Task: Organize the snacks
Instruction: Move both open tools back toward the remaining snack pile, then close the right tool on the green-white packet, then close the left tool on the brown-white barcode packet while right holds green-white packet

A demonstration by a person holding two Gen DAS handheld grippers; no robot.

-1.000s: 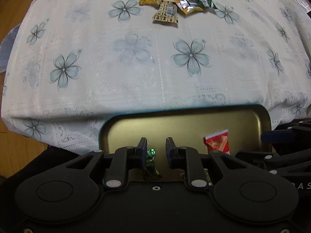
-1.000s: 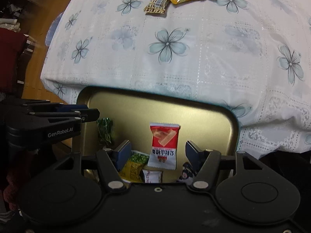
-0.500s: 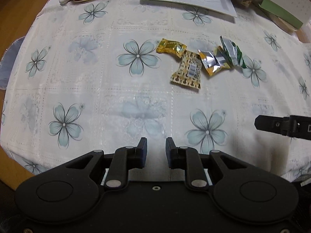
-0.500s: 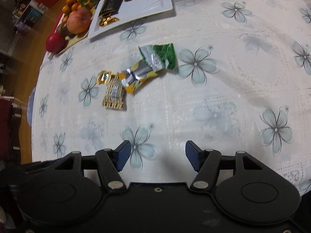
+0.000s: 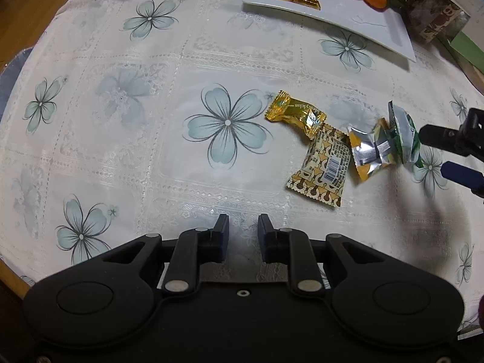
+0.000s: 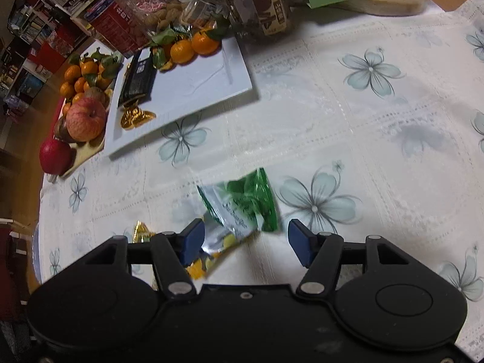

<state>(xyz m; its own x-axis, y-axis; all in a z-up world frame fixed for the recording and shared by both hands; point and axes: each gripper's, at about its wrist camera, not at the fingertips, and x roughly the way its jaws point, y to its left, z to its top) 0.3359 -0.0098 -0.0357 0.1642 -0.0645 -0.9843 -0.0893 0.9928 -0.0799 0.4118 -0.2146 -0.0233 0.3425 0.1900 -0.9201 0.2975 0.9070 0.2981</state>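
Both sides of green packet (image 6: 242, 202) clear; right gripper (image 6: 245, 240) wide.

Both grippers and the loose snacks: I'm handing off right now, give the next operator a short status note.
Left gripper: open, empty, low over the tablecloth, short of the snacks.
Right gripper: open wide, empty, closing in on the green packet.
Loose in a row: gold candy, brown patterned packet, yellow-silver packet, green packet.
Done: nothing gripped in these views.
Left: all four loose snacks to pick up, probably green first.
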